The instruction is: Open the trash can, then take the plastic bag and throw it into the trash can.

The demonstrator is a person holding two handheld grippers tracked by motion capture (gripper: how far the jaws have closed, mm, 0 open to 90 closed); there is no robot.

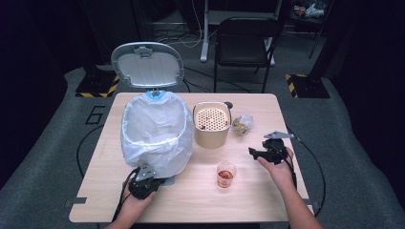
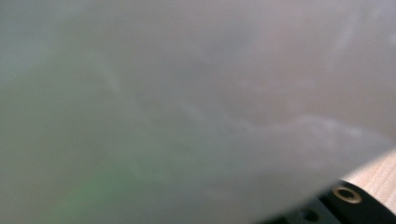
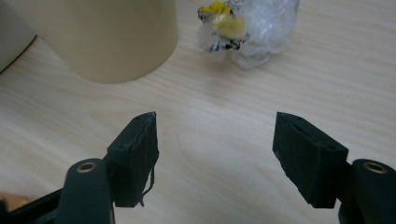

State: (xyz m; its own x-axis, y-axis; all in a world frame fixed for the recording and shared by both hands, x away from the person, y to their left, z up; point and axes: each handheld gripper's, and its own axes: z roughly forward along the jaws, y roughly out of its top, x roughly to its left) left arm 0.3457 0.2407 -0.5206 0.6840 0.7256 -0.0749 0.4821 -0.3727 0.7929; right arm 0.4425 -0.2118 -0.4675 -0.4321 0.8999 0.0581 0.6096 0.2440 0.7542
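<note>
A big bin (image 1: 155,133) is standing on the wooden table (image 1: 191,200) with its grey lid (image 1: 148,64) tipped up at the back. A white bag (image 1: 143,143) is lining the bin and folding over its rim, and the inside is looking white. Just beside the bin, a tan tub (image 1: 211,136) is sitting with a top full of small holes, and a few dark bits are lying on that top. In front of the tub, a small clear cup (image 1: 226,174) is holding something reddish brown at the bottom.

The left gripper (image 1: 148,179) is resting against the bag at the front of the bin, jaws pressed together. I cannot tell if any bag is pinched.

The right gripper (image 3: 215,158) is hanging over bare table, jaws spread with nothing between them. A crumpled clear wrapper (image 3: 247,32) with yellow on it is lying ahead of it, near the tub.
</note>
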